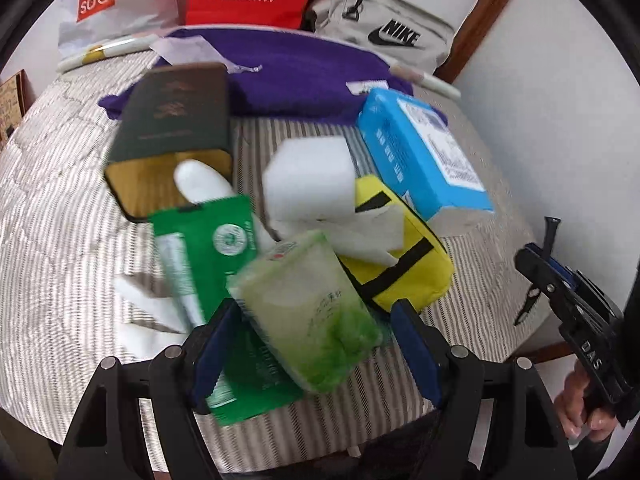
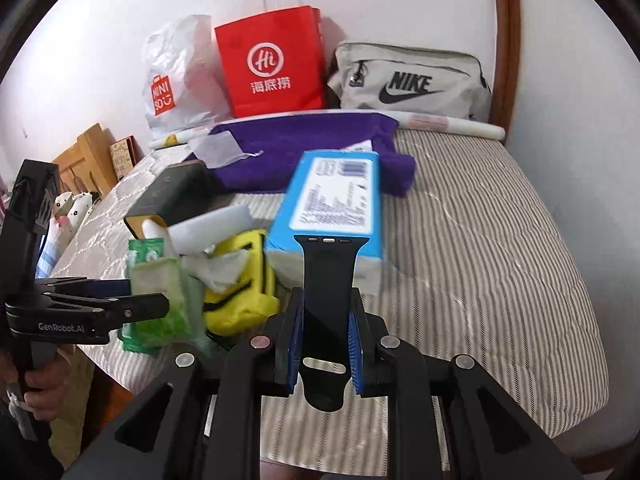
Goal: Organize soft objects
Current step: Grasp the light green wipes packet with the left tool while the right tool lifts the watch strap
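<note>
My left gripper (image 1: 316, 340) is open around a green tissue pack (image 1: 308, 312), which lies between its blue pads; the pack also shows in the right wrist view (image 2: 160, 304). Under it lies a flat green sachet (image 1: 200, 252). Behind are a yellow pouch (image 1: 400, 256), a white sponge block (image 1: 308, 184), a blue tissue box (image 1: 424, 152) and a purple towel (image 1: 296, 68). My right gripper (image 2: 325, 320) is shut on a black watch strap (image 2: 326, 288), held upright over the bed's front edge.
A dark green box (image 1: 172, 120) with a white glove (image 1: 204, 180) lies left of the pile. A Miniso bag (image 2: 176, 76), a red paper bag (image 2: 272, 64) and a grey Nike bag (image 2: 408, 80) stand against the wall. The striped bedcover (image 2: 480, 220) spreads to the right.
</note>
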Action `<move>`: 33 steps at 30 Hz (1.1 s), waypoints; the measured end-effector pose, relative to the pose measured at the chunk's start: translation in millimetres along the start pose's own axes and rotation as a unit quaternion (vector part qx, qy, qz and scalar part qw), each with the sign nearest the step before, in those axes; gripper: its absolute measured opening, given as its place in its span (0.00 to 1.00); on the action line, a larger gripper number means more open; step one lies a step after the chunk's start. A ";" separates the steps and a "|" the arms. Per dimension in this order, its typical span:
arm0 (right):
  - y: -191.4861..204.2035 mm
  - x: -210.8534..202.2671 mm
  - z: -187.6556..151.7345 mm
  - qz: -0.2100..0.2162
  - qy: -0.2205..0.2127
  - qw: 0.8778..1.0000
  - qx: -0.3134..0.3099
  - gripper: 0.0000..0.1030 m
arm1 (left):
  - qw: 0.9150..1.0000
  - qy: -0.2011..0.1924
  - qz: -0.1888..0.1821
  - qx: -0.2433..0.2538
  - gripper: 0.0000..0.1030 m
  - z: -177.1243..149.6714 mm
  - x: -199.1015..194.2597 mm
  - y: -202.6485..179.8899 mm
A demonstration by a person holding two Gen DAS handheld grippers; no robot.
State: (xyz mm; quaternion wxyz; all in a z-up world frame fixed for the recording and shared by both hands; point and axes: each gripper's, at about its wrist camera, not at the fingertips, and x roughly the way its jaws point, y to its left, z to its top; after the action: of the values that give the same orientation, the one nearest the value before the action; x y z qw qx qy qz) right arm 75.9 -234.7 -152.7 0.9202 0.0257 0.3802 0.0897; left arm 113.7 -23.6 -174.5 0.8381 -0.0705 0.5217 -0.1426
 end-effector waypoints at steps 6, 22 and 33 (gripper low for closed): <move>-15.1 12.0 -13.6 -0.005 0.019 1.000 0.008 0.19 | 0.998 0.003 0.059 0.028 0.85 5.9 23.6 -20.1; -1.3 27.2 -22.4 0.011 0.033 0.999 -0.005 0.19 | 0.998 -0.053 0.031 0.007 0.60 -4.1 -2.9 3.9; 7.7 25.3 -26.2 0.003 0.039 0.999 -0.018 0.19 | 0.996 -0.079 -0.001 -0.045 0.60 -9.8 -36.6 37.3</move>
State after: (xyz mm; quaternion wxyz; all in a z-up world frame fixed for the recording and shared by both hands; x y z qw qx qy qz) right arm 73.9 -223.0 -188.0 0.9047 0.0063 0.4140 0.1002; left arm 95.9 23.6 -157.5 0.8723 -0.1198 0.4601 -0.1137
